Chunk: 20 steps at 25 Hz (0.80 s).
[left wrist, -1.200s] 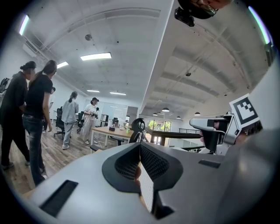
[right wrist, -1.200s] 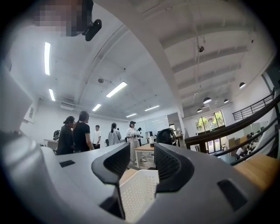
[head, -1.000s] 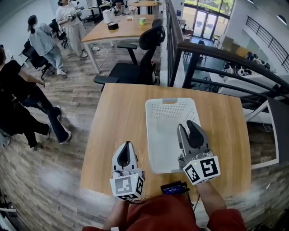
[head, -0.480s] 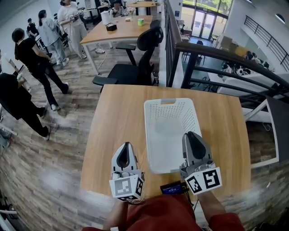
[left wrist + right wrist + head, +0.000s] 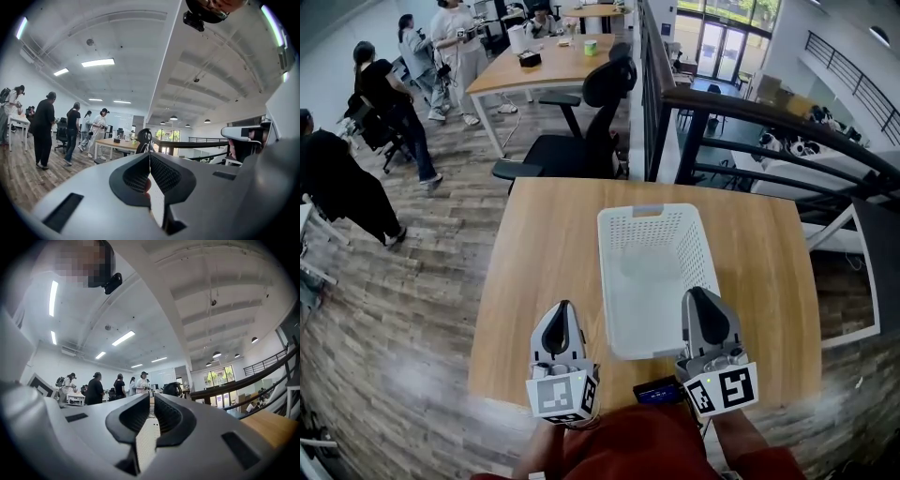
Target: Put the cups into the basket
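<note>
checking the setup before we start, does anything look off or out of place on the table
Nothing is spilled, tipped or damaged. The one oddity: the white basket sits empty on the table, and no cup shows anywhere on it.

A: What sort of place is this?

B: An open-plan office. A swivel office chair (image 5: 586,117) stands at 12 o'clock behind the wooden bench (image 5: 546,272). A long work table (image 5: 548,61) lies at 11 o'clock, and people (image 5: 389,98) stand about on the wood-plank floor (image 5: 412,281) at 10 o'clock.

A: Anything more?

B: A dark railing (image 5: 759,111) runs at 1 o'clock, and strip lights (image 5: 97,62) line the ceiling.
</note>
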{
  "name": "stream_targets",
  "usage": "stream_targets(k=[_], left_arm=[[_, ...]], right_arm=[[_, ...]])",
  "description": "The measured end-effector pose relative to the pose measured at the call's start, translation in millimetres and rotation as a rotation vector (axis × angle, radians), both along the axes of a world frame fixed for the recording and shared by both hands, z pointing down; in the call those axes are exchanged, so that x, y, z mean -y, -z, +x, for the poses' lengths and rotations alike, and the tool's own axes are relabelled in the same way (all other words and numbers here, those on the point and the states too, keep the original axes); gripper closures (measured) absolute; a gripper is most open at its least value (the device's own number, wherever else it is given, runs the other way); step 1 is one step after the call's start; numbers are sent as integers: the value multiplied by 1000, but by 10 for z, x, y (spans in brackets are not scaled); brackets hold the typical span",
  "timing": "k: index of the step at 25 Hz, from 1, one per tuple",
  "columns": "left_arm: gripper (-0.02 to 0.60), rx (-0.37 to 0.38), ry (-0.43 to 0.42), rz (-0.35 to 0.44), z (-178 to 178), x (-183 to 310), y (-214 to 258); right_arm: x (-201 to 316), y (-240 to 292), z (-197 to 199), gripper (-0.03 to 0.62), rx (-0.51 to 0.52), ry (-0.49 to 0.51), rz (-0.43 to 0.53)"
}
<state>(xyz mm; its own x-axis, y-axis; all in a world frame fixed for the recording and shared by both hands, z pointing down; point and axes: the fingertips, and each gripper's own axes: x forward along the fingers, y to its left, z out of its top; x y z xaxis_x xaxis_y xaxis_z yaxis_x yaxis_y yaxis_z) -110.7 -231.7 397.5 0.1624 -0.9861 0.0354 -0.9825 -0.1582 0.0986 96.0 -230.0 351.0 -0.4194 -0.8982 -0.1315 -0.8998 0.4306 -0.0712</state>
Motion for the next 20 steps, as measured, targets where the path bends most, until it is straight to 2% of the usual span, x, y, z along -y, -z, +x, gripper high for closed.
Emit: stream_targets(k=[10, 20], left_arm=[[574, 34, 4, 0, -35, -140, 7], [574, 29, 8, -19, -24, -209, -80]], right_arm=[[-176, -111, -9, 560, -70, -31, 12], [-215, -242, 50, 565, -97, -48, -1]])
